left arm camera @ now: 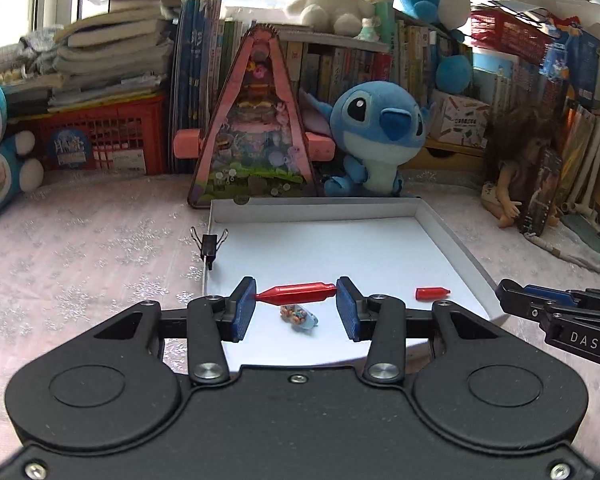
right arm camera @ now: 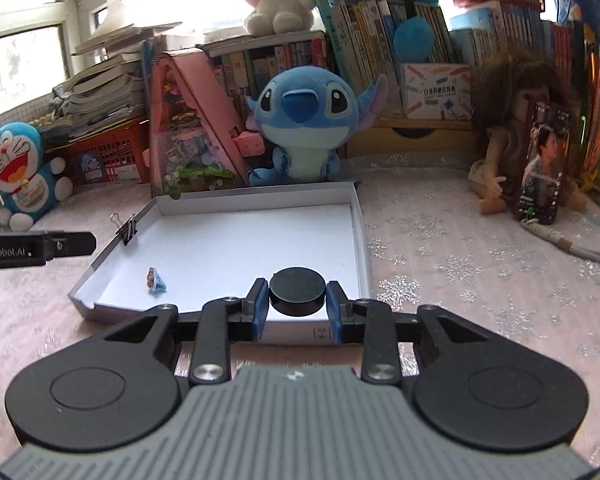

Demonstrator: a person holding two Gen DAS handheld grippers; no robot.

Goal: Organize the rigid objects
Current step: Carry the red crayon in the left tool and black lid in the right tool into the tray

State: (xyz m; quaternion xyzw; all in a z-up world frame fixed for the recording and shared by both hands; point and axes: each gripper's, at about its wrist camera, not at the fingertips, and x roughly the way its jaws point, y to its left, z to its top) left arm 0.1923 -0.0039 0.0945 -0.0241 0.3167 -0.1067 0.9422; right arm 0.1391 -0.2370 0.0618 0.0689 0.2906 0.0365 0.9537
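My left gripper point(left arm camera: 296, 306) is shut on a red pen body point(left arm camera: 298, 293), held crosswise by its two ends just above the white tray point(left arm camera: 440, 232). A red pen cap point(left arm camera: 432, 293) and a small colourful trinket point(left arm camera: 299, 316) lie on the tray floor. A black binder clip point(left arm camera: 209, 245) is clipped to the tray's left wall. My right gripper point(right arm camera: 297, 308) is shut on a black round disc point(right arm camera: 297, 291) over the near right part of the tray point(right arm camera: 260, 196). The trinket point(right arm camera: 156, 280) and binder clip point(right arm camera: 127, 229) also show in the right wrist view. The right gripper shows at the left wrist view's right edge point(left arm camera: 512, 298).
The tray rests on a pink snowflake tablecloth point(right arm camera: 460, 272). Behind it stand a Stitch plush point(left arm camera: 378, 136), a pink triangular box point(left arm camera: 256, 128), a red crate point(left arm camera: 112, 140) and rows of books. A Doraemon plush point(right arm camera: 18, 168) sits far left, a doll point(right arm camera: 512, 148) far right.
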